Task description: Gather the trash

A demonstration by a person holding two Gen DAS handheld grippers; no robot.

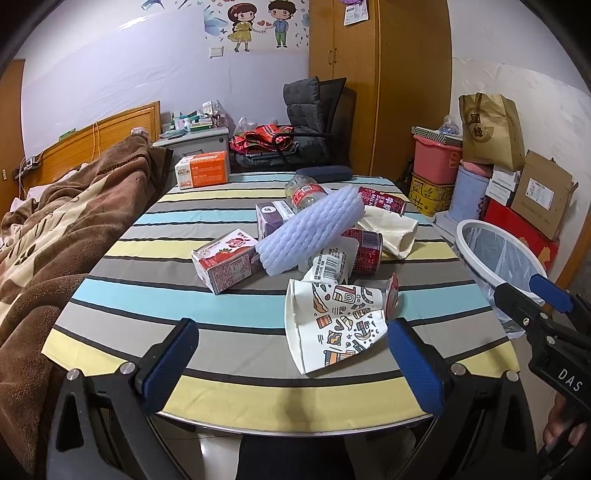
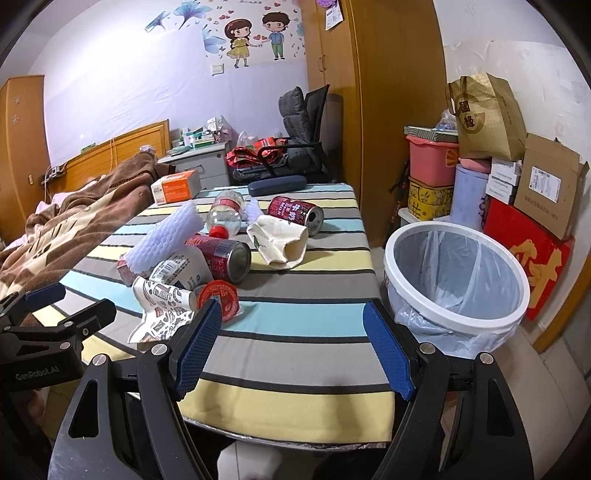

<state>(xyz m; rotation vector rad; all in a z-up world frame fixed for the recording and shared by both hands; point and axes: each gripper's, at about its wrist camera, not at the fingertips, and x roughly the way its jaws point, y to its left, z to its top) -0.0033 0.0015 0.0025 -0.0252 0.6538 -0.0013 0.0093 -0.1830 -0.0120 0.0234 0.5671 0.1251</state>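
At table's point(image 1: 110, 299) near edge, your left gripper point(image 1: 291, 354) and right gripper point(image 2: 291, 347) hung spread wide, empty. Trash heaped mid-table; bin point(image 2: 458, 291) sat right, off-table. Risk: flattened paper cup point(image 1: 332, 328) slipped pads, foam roll point(image 1: 310, 232) rolled off heap.

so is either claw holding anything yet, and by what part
Nothing is held. The left claw and the right claw are both open and empty above the near edge of the table, short of the trash pile.

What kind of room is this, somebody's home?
Most likely a bedroom at home: a bed with a brown blanket beside the striped table, a wooden wardrobe, and cartoon stickers on the wall.
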